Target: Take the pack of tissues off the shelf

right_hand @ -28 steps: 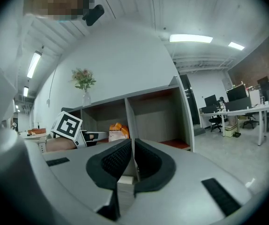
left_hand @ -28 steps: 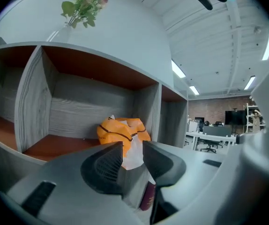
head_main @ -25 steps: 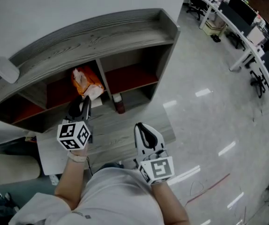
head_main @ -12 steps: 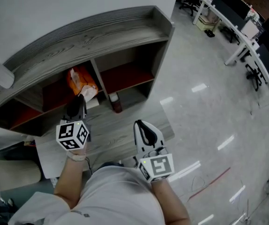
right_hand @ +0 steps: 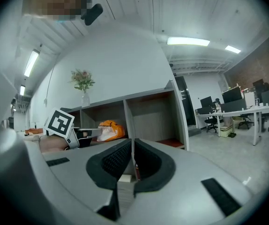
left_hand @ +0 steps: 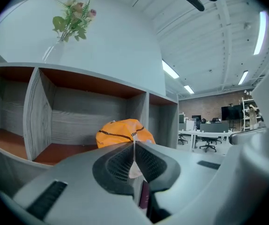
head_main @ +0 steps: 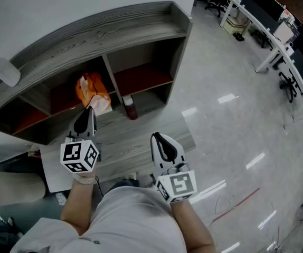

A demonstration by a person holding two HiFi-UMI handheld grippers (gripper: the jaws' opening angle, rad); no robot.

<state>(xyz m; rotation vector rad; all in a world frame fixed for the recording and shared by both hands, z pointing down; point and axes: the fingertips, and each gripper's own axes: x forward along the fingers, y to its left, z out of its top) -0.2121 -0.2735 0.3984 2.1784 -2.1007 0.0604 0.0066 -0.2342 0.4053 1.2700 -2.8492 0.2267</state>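
Pack of tissues (head_main: 91, 90), orange w/ a white end, lies in the middle compartment of the shelf (head_main: 88, 33), white end at the front edge, touching the left claw (head_main: 89, 111) tips. Its jaws are closing, nearly together, a thin bit of that white end between the pads. Right claw (head_main: 161, 140) hangs well clear in front of the shelf, jaws together, empty. Dark red bottle (head_main: 130, 108) stands before the shelf's right compartment, nr the divider.
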